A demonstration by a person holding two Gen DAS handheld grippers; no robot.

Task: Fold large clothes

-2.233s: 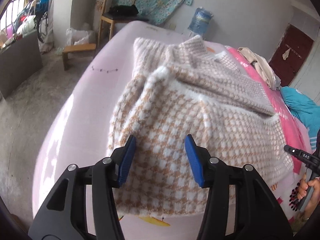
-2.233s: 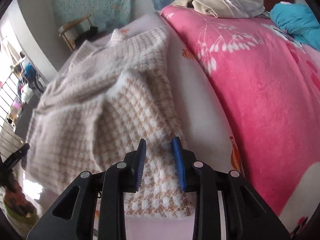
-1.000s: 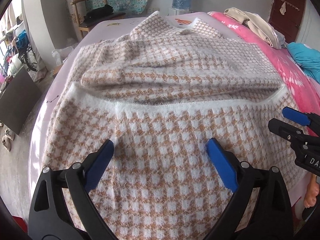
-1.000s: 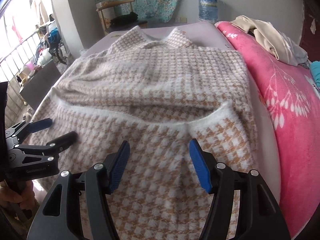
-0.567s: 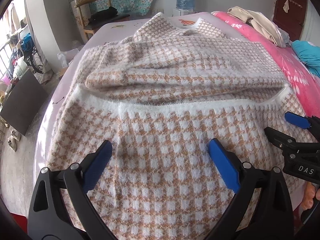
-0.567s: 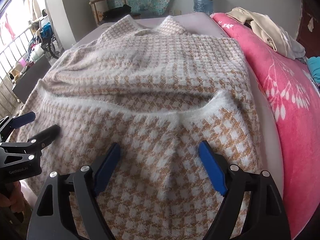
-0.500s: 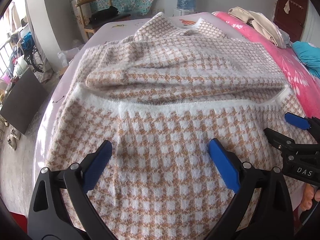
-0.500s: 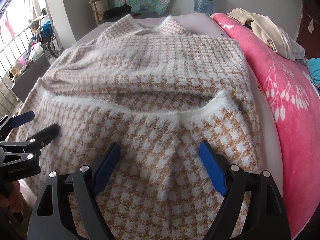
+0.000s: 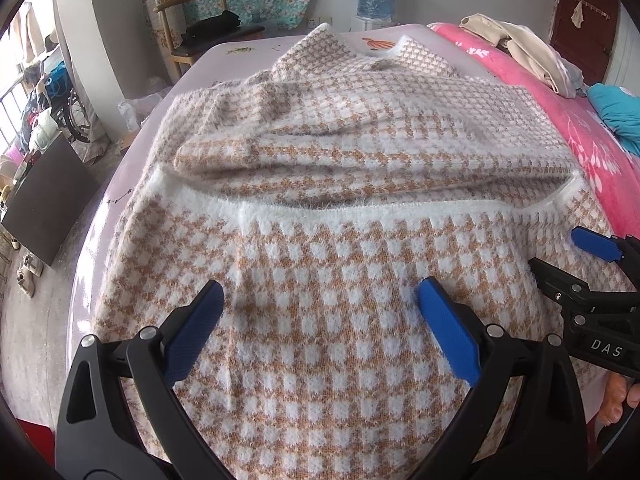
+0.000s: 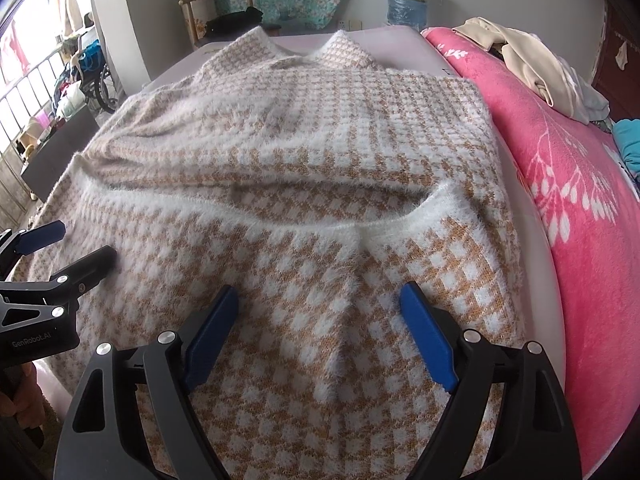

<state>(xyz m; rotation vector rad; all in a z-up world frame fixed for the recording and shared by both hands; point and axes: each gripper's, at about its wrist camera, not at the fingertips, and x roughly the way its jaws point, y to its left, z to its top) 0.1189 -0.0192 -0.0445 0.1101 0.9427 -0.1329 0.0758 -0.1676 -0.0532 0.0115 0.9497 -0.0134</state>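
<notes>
Lying on the bed (image 9: 120, 184), the sweater (image 9: 340, 264) has its hem folded up. Left gripper (image 9: 320, 312) and right gripper (image 10: 320, 312) hover spread wide, empty. Further folds likely remain.

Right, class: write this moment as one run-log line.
sweater: bottom half folded up, flat on bed | left gripper: open, above sweater | right gripper: open, above sweater
</notes>
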